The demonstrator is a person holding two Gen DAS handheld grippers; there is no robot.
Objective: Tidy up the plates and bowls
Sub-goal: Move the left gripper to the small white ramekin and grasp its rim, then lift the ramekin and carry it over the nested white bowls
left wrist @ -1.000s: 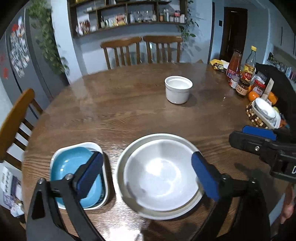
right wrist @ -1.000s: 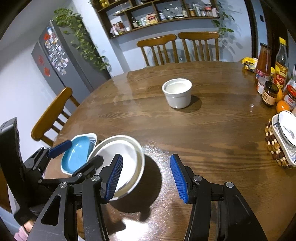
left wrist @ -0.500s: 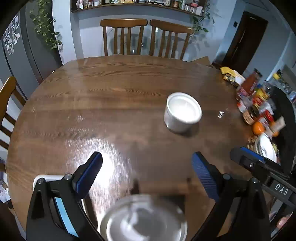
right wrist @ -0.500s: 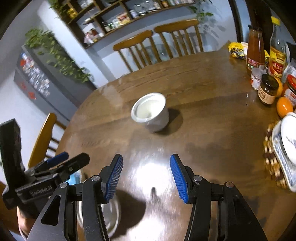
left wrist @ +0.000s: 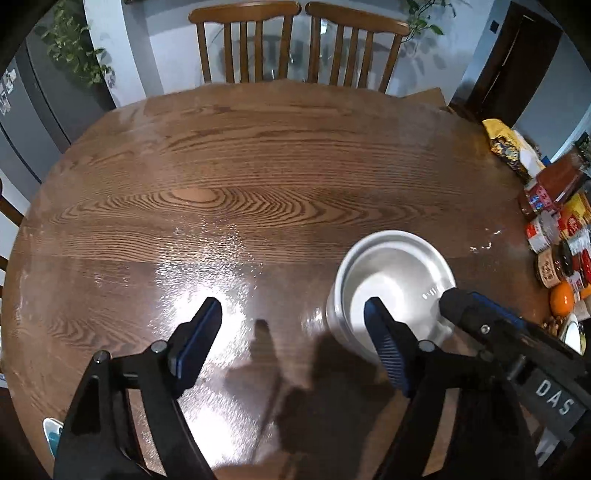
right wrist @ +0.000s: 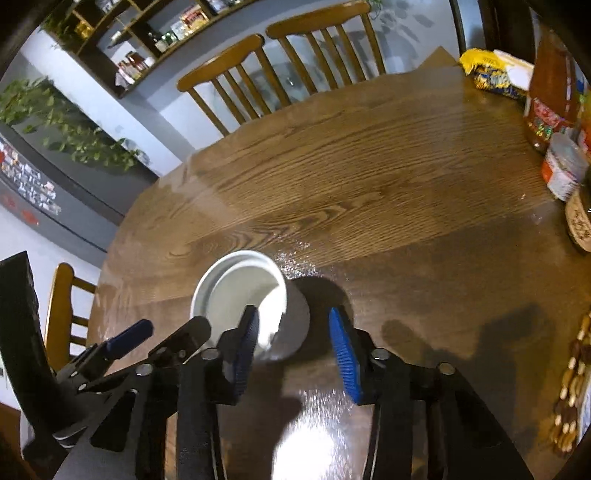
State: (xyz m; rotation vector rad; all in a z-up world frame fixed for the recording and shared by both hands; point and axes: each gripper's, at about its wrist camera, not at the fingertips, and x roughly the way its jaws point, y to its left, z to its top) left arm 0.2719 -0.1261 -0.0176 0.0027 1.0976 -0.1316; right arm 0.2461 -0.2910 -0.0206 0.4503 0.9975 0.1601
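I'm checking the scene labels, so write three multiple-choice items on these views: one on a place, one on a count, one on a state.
1. Where does the white bowl stand?
A on a chair seat
B on the wooden table
C on a wall shelf

2. How many chair backs show beyond the table's far edge in the left wrist view?
A two
B four
C none

3. How is the bowl?
A tipped on its side
B upright, full of fruit
C upright and empty

Key: 1 B, its base rests on the wood grain. 2 A, two slatted backs stand side by side there. 3 C, its rim faces up and the white inside is bare.
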